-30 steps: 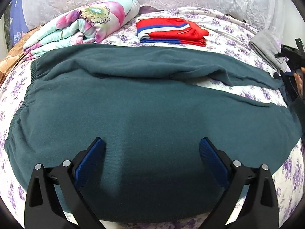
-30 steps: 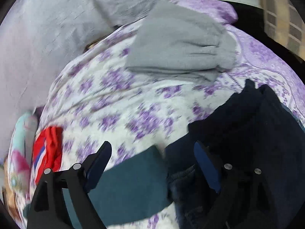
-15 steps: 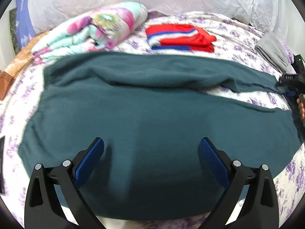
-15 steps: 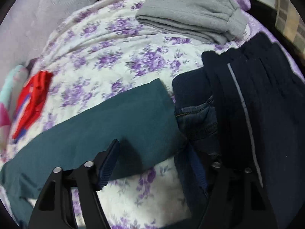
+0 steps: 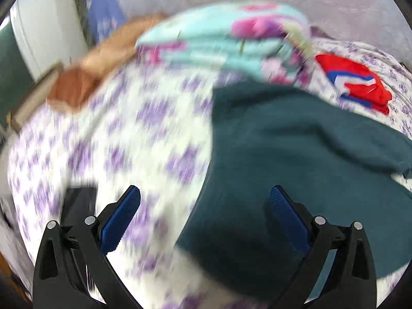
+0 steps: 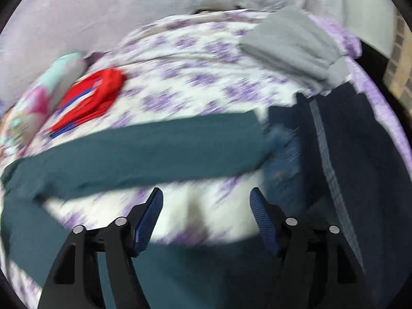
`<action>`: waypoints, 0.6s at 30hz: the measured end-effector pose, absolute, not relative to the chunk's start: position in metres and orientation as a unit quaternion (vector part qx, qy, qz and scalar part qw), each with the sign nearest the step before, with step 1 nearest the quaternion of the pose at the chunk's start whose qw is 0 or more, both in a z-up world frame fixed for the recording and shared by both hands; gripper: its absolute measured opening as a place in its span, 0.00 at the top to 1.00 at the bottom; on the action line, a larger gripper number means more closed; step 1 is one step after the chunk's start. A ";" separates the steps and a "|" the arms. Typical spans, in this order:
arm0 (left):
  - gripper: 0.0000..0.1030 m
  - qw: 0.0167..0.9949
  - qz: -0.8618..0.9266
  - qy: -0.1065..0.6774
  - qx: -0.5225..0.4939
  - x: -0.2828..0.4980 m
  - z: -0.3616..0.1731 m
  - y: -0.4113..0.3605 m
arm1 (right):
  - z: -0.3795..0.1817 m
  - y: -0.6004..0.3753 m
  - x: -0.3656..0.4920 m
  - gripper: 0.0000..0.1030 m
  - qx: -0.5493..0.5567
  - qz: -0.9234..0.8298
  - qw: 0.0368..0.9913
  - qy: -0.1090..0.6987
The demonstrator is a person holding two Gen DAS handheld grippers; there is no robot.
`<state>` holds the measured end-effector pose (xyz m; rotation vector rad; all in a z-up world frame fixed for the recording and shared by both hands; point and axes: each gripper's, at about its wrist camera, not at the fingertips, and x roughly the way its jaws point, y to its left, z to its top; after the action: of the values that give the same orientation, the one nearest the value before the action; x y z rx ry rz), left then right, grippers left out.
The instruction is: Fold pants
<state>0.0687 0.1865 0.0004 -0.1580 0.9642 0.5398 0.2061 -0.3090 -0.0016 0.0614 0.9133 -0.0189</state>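
The dark teal knit pants [image 5: 296, 154] lie spread on the white bedsheet with purple flower print [image 5: 116, 134]. In the left wrist view the cloth fills the frame from about 12 o'clock round to 5 o'clock, its near edge running down toward 6 o'clock. The left gripper [image 5: 204, 219] hangs over that edge with its blue-padded fingers [image 5: 121, 219] wide apart and nothing between them; the left finger is over bare sheet, the right finger over the teal cloth. This view is heavily blurred. A rolled mint and pink floral quilt [image 5: 226, 43] sits at 12 o'clock, just beyond the pants, and a folded red garment with blue and white stripes [image 5: 358, 85] lies at 2 o'clock.

In the right wrist view one teal leg [image 6: 144, 149] stretches from 9 o'clock toward the centre, its cuff ending just beside a pile of dark navy clothes [image 6: 347, 154] at 3 o'clock. More teal cloth fills the foreground at 6 and 7 o'clock. The right gripper [image 6: 206, 221] has its fingers [image 6: 262, 221] apart and holds nothing, with a strip of sheet showing between them. A folded grey garment [image 6: 291, 43] rests at 1 o'clock, and the red garment [image 6: 90, 97] at 10 o'clock.
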 end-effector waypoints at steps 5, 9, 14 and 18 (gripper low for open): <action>0.04 0.828 0.220 0.495 -0.144 0.030 -0.020 0.189 | -0.002 -0.275 0.159 0.27 0.009 0.043 0.898 0.437; 0.24 0.825 0.177 0.502 -0.189 0.034 -0.024 0.184 | 0.001 -0.274 0.125 0.26 0.000 0.044 0.902 0.429; 0.34 0.815 0.159 0.509 -0.229 0.058 -0.037 0.180 | 0.001 -0.299 0.079 0.26 0.018 0.019 0.904 0.426; 0.94 0.827 0.137 0.478 -0.262 0.062 -0.032 0.177 | -0.002 -0.329 0.045 0.26 0.055 -0.016 0.902 0.427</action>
<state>0.0621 0.1773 -0.0315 -0.5562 1.0144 0.2914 0.0455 -0.3287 -0.0019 0.1130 0.8829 -0.0338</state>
